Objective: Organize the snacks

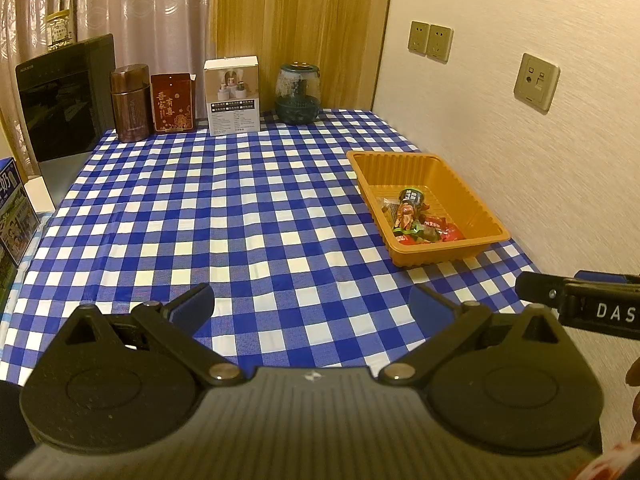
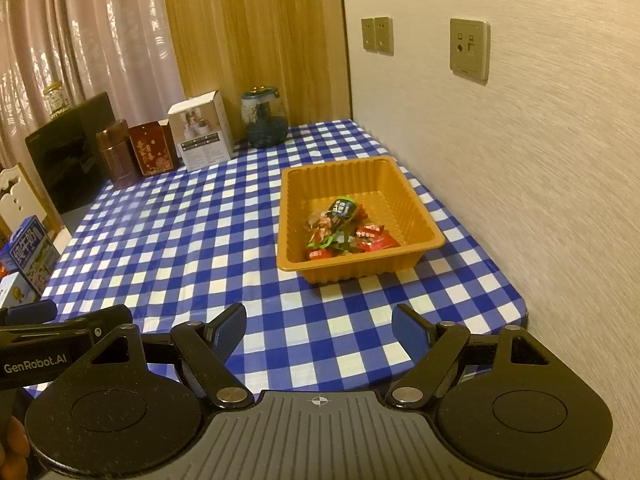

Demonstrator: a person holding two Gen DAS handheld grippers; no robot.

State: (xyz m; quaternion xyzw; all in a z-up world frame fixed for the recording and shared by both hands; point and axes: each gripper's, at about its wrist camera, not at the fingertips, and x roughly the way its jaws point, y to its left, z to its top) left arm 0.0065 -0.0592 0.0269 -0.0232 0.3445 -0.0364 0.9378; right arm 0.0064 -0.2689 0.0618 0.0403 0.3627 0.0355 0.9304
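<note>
An orange plastic tray (image 1: 476, 188) (image 2: 416, 216) sits on the blue-and-white checked tablecloth near the right wall. Several wrapped snacks (image 1: 420, 220) (image 2: 344, 232) lie piled in its near part, red, green and dark wrappers. My left gripper (image 1: 312, 304) is open and empty, low over the cloth, left and short of the tray. My right gripper (image 2: 318, 330) is open and empty, just short of the tray's near edge. Part of the right gripper shows at the right edge of the left wrist view (image 1: 580, 300), and part of the left gripper shows at the left edge of the right wrist view (image 2: 40, 344).
Along the table's back stand a brown canister (image 1: 130, 102), a red box (image 1: 173, 102), a white box (image 1: 233, 94) and a glass jar (image 1: 299, 94). A black appliance (image 1: 60, 96) stands at back left. Milk cartons (image 2: 30, 256) stand at the left edge. The wall (image 2: 520, 160) runs close on the right.
</note>
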